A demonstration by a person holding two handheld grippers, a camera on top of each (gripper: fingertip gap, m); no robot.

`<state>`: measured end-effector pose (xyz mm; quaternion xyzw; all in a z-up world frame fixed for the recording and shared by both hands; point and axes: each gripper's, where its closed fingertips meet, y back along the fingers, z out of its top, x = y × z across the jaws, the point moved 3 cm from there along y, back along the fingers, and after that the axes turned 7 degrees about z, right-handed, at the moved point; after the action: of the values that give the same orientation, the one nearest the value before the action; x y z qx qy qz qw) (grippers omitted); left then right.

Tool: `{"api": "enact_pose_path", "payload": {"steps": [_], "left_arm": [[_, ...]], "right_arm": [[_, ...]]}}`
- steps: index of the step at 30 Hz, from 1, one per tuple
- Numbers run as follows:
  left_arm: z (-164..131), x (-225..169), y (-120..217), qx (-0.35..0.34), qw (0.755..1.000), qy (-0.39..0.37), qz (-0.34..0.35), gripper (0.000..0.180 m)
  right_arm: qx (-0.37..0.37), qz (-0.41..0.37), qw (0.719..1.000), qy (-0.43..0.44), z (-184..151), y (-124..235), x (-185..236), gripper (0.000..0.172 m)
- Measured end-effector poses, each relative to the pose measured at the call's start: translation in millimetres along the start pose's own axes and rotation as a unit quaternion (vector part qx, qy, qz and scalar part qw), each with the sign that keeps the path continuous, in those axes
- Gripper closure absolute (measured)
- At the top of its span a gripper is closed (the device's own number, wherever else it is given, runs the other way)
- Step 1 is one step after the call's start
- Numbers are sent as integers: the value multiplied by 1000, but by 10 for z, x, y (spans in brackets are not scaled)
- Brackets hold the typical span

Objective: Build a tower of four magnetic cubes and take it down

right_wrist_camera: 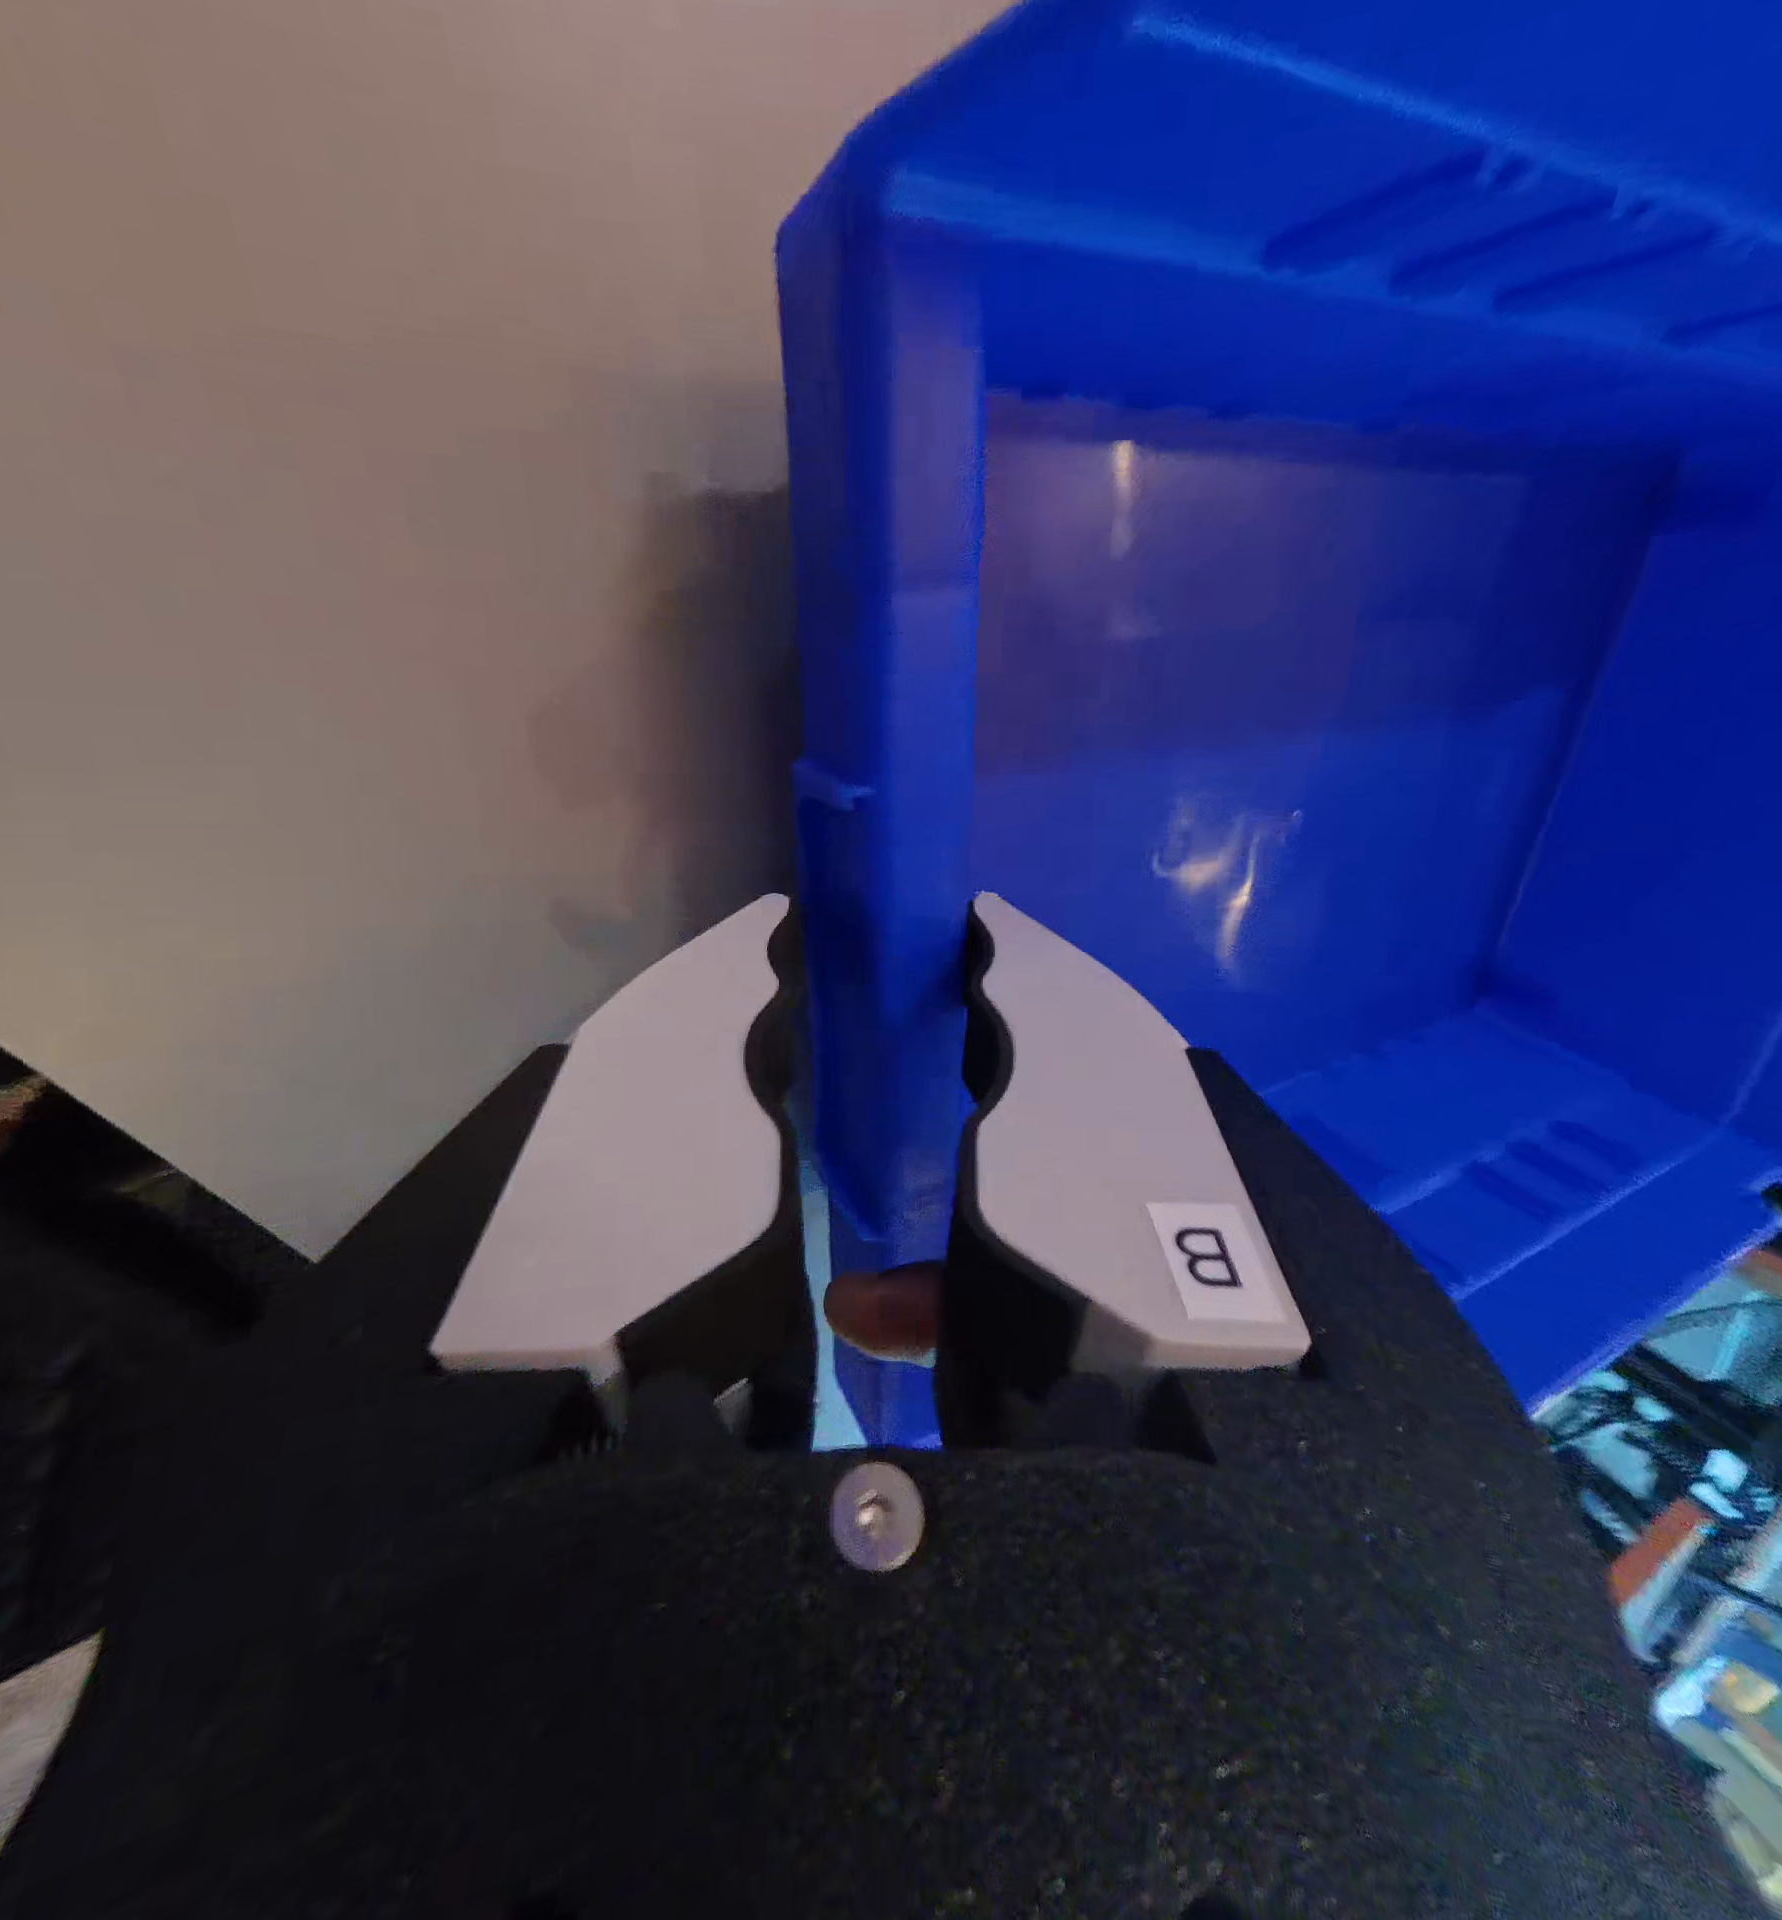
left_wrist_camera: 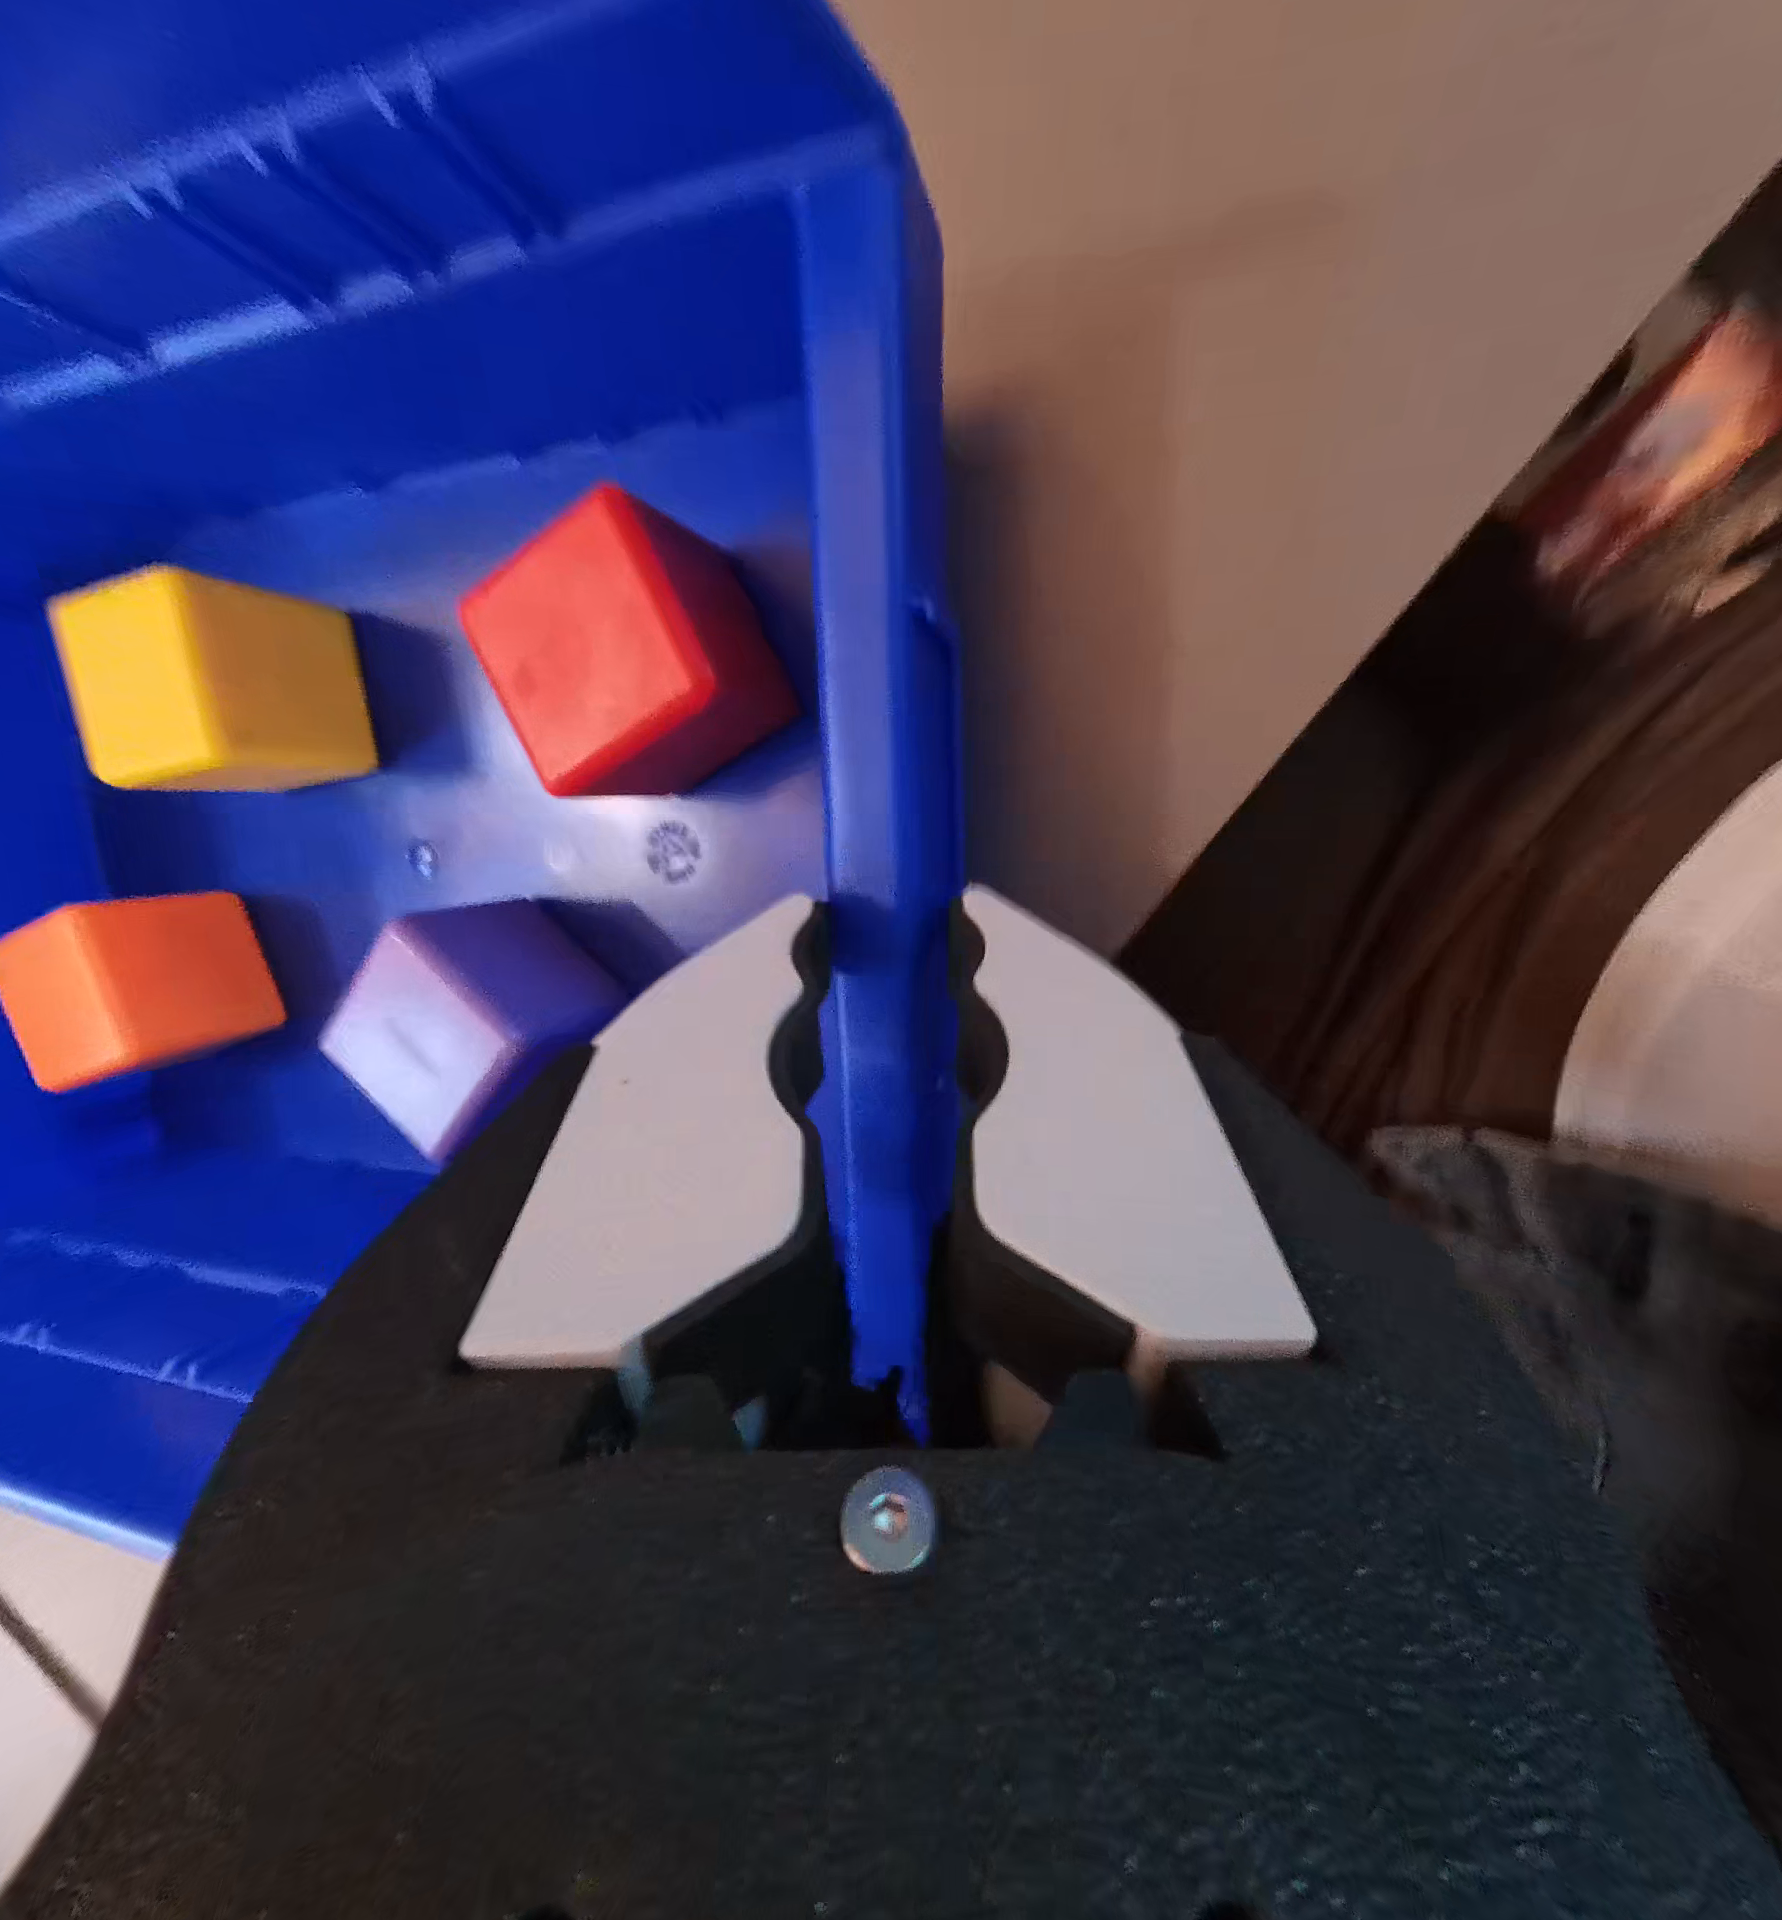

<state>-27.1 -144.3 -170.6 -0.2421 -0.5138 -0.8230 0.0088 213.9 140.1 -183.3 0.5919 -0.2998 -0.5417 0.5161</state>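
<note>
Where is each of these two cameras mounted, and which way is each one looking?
Left wrist view: sits on the left gripper, looking along its fingers clamped on the blue bin wall; yellow cube, red cube, orange cube and purple cube lie inside.
Right wrist view: sits on the right gripper, looking along its fingers clamped on another wall of the bin; no cubes show.
Shared: the blue bin and the beige wall behind.
</note>
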Motion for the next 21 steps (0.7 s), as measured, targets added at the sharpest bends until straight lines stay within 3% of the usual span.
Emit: {"api": "enact_pose_path", "payload": {"steps": [6,12,17,21], "left_arm": [[-351,194,59,-18,997,-58,-47,158],[-822,573,79,-34,990,-94,-98,159],[-1133,877,69,-37,991,-86,-100,158],[-1215,939,77,-41,991,-89,-96,158]], "right_arm": [[2,-15,998,68,-83,24,52,142],[37,-27,996,77,-423,86,121,142],[44,-26,997,57,-658,131,167,141],[31,-37,995,85,-722,135,161,142]]}}
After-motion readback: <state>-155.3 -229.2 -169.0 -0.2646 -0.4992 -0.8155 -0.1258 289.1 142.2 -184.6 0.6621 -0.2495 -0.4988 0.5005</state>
